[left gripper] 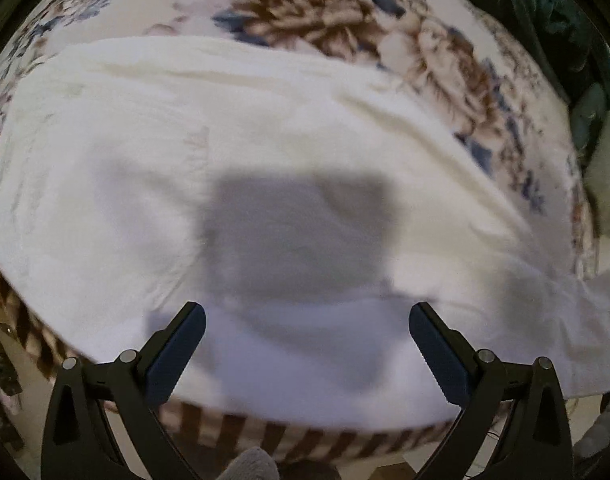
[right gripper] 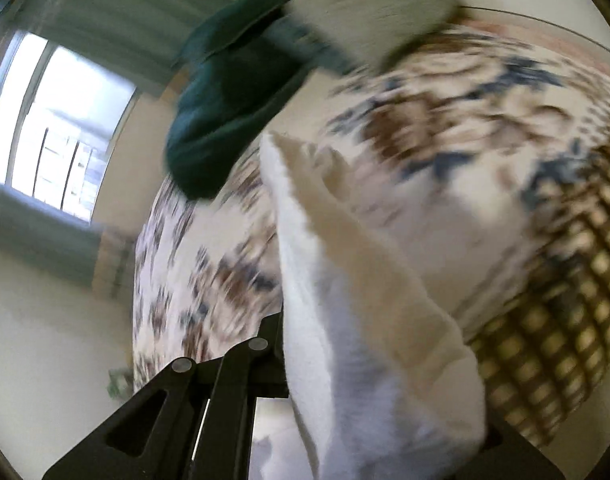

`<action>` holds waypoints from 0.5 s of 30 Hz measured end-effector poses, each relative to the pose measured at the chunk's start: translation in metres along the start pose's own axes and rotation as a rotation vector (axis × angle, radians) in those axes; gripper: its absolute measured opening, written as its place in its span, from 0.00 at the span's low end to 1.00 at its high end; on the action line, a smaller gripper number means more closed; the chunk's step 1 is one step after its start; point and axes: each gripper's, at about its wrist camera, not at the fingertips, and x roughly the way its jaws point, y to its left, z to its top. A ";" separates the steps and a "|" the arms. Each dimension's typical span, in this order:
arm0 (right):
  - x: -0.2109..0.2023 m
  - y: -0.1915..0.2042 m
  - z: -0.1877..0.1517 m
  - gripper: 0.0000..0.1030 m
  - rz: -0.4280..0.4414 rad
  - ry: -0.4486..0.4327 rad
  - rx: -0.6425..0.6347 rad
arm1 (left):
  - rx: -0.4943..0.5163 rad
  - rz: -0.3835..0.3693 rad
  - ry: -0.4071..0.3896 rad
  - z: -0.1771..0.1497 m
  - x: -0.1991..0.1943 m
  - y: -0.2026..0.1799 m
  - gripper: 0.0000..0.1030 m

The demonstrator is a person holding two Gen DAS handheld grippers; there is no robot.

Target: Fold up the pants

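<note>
Left tongs [left gripper: 307, 314] gape empty over flat white pants [left gripper: 265, 140]; only right view shows right tongs [right gripper: 305, 360] clamped on lifted pants fabric.

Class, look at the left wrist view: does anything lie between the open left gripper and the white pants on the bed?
Nothing visible does. The left gripper hangs open directly above the white pants, which lie spread on the floral bedspread; only the gripper's own shadow falls on the cloth between the fingers.
</note>
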 end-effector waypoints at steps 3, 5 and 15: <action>0.039 0.051 -0.048 0.07 0.005 0.071 -0.077 | -0.011 -0.024 -0.017 0.003 -0.023 0.023 1.00; 0.066 0.077 -0.089 0.07 0.004 0.126 -0.127 | -0.014 -0.005 -0.038 0.013 -0.037 0.040 1.00; 0.165 0.152 -0.268 0.52 -0.163 0.410 -0.415 | -0.095 0.079 -0.127 -0.001 -0.059 0.146 1.00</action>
